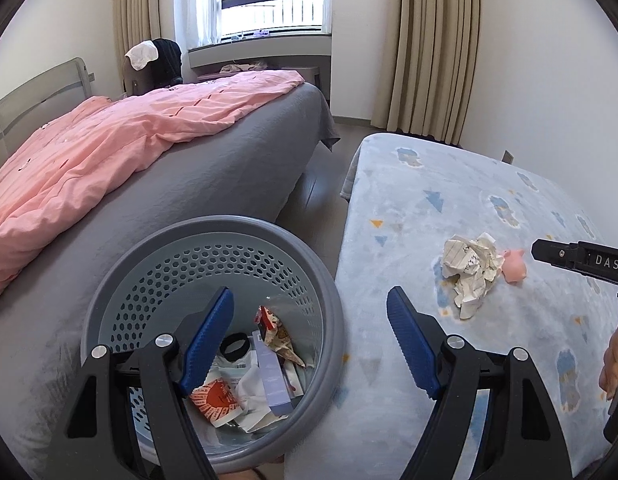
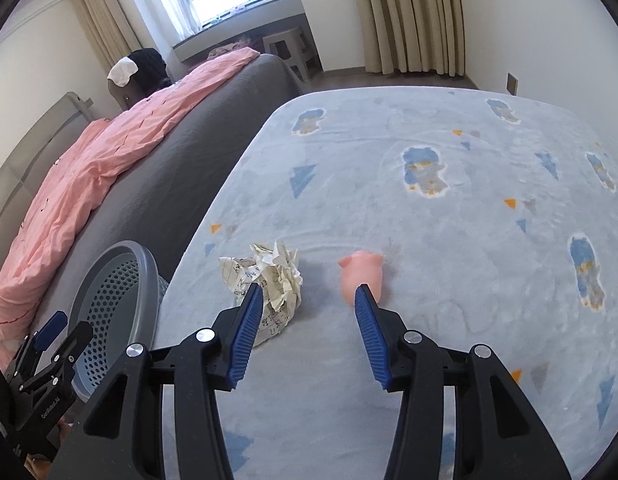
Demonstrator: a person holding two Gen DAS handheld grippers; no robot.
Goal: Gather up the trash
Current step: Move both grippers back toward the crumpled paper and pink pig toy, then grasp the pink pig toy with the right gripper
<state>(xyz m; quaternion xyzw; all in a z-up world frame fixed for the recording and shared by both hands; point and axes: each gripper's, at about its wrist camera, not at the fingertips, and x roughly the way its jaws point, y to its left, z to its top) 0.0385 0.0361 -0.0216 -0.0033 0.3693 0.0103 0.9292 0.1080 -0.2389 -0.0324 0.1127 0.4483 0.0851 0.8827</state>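
Right gripper (image 2: 309, 300) spread wide, paper wad (image 2: 267, 280) just ahead-left, pink pig (image 2: 361, 274) ahead-right. Left gripper (image 1: 311, 304) also spread, empty, w/ trash bin (image 1: 213, 248) just below.

The wastebasket (image 1: 213, 240) is partly masked in the left wrist view by the left gripper (image 1: 309, 344) fingers, so the litter at its bottom cannot be fully identified; in the right wrist view its interior contents are out of sight and its lower part is covered by the gripper bodies. The right gripper (image 1: 549, 250) enters the left wrist view only as a black tip cut off at the right edge — jaw state unreadable there. The crumpled paper (image 2: 265, 280) has its near edge covered by one blue finger, its handwriting too small to read — the pink toy pig (image 2: 363, 272) is motion-blurred, near end behind the other finger.
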